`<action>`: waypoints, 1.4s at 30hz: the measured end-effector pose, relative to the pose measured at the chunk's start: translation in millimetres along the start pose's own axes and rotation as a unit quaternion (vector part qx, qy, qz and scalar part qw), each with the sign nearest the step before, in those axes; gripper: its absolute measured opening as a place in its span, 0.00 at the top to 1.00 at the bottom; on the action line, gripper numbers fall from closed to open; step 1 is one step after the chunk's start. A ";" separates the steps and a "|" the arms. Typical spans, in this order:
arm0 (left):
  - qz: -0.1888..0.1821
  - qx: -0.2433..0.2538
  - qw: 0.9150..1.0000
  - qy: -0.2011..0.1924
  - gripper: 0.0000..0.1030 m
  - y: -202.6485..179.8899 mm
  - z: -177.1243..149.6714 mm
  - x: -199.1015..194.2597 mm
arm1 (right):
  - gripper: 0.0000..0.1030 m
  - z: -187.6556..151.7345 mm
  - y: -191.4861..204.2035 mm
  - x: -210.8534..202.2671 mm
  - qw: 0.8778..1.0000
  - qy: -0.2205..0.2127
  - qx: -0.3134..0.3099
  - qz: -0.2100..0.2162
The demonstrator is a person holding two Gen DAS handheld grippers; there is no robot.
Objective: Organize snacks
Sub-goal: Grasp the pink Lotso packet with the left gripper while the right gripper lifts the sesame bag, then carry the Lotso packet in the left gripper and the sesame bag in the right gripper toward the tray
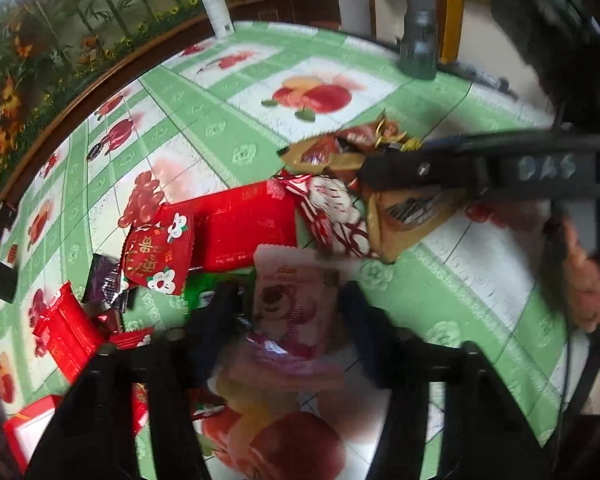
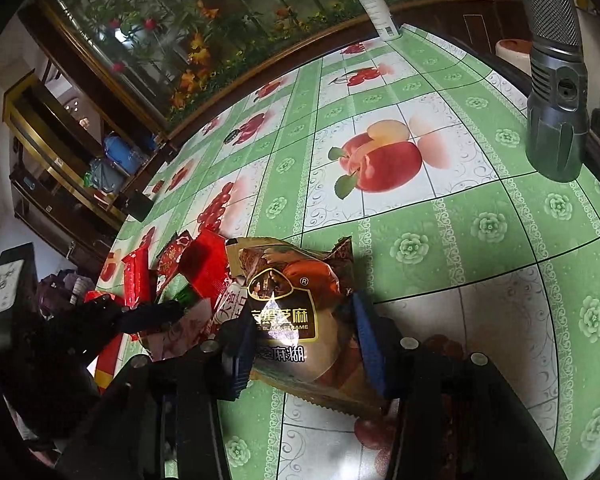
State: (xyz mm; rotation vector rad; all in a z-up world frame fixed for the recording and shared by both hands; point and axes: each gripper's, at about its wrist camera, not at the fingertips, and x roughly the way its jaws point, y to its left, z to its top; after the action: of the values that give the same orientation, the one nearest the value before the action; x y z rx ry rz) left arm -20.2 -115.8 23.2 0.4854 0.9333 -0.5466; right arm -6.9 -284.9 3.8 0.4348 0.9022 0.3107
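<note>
Snacks were seen gathered in a loose pile on a table covered by a green fruit-print tablecloth (image 2: 452, 240). A pink bear-print packet (image 1: 290, 304) was held between the fingers of the left gripper (image 1: 288, 308), the jaws being pressed against its two sides; the packet appeared blurred in the left wrist view, and whether it was lifted clear of the cloth could not be told. Just beyond it, a red box (image 1: 244, 224) was laid flat, with a red flower-print packet (image 1: 160, 252) overlapping its left edge. A dark purple wrapper (image 1: 106, 280) and several smaller red packets (image 1: 66, 328) were scattered further left, and a red-and-white patterned packet (image 1: 336, 212) was found touching the right side of the box.

A brown black-sesame packet (image 2: 296, 312) was pinched by the right gripper (image 2: 300, 332), its blue-padded fingers (image 2: 370, 344) closed on both edges of the wrapper. In the left wrist view the same packet (image 1: 412, 212) was seen beneath the right gripper's arm, beside the red-and-white one, with another brownish wrapper (image 1: 332, 148) lying just behind it.

A white spray bottle (image 1: 217, 8) was stood upright at the far edge of the table, near a wall decorated with plants and orange flowers. A dark grey cylindrical object (image 2: 556, 92) was stood near the far right edge, well apart from the pile.
</note>
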 end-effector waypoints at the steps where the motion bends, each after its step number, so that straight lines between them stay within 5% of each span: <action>1: -0.011 -0.014 1.000 -0.003 0.60 2.4 -0.5 -1.9 | 0.53 -0.1 1.0 0.0 1.000 -0.001 -0.002 -0.002; 3: -0.019 -0.045 0.999 -0.006 0.67 6.3 -5.0 -4.6 | 0.53 -0.7 3.4 0.2 1.000 0.000 -0.009 -0.006; 19: -0.027 -0.186 0.982 -0.005 0.68 16.3 -92.3 -49.9 | 0.55 -15.2 17.2 -3.3 0.999 -0.005 -0.041 -0.017; 26: -0.011 -0.213 0.977 -0.024 0.68 18.5 -118.2 -74.3 | 0.59 -27.7 4.3 -13.7 0.997 0.000 0.035 0.066; 33: -0.021 -0.216 0.975 -0.044 0.68 12.4 -135.8 -90.6 | 0.60 -39.5 -2.4 -19.5 0.979 -0.016 0.098 0.179; 42: -0.013 -0.225 0.972 -0.069 0.68 15.0 -148.6 -101.9 | 0.60 -48.3 19.4 -11.3 0.970 -0.006 0.094 0.222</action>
State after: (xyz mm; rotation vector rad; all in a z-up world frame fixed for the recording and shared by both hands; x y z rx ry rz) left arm -150.6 8.7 36.3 0.0251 0.8979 -0.3708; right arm -54.1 -261.8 -5.2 0.8175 0.8187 0.6329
